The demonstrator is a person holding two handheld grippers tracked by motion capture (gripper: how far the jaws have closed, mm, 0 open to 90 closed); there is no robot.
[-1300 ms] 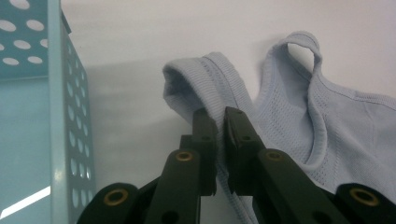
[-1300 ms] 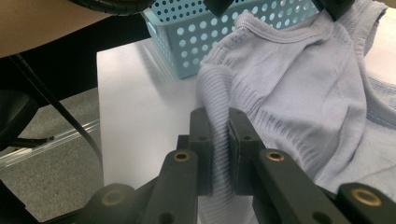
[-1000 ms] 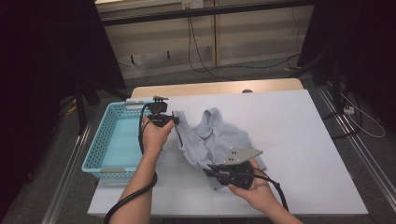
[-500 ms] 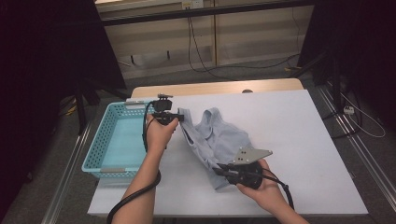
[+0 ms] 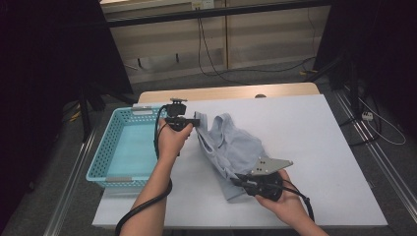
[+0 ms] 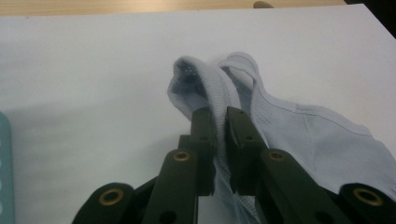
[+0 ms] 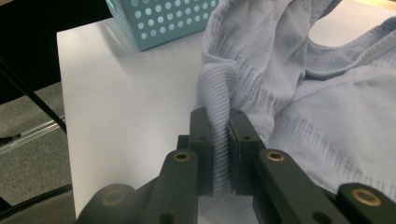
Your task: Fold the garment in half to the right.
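White tabletop point(image 5: 314, 147) spreads across the scene, its near edge closest to the person. Nearest of all, the right gripper point(image 5: 237, 181) sits low at the near side of the table, and its jaws are clamped tight on a ribbed hem of the pale blue garment point(image 5: 236, 147) — the right gripper view shows that ribbed band pinched between the two black pads point(image 7: 219, 154), cloth bunching up just above them. The grey plate on top of this gripper tilts over the fabric. Moving farther in, the garment lies crumpled in the middle of the table, running from the near grip away and to the left, with its folds raised off the surface. Farther again, the left gripper point(image 5: 197, 121) is up at the far-left end of the cloth, jaws closed on a ribbed edge; in the left gripper view that band passes right between the pads point(image 6: 220, 135) and loops over beyond them. Over on the left, the light blue perforated basket point(image 5: 103, 162) rests at the table's left edge, just beside the left hand point(image 5: 171, 140). Beyond the table's far rim, cables trail across a grey floor.
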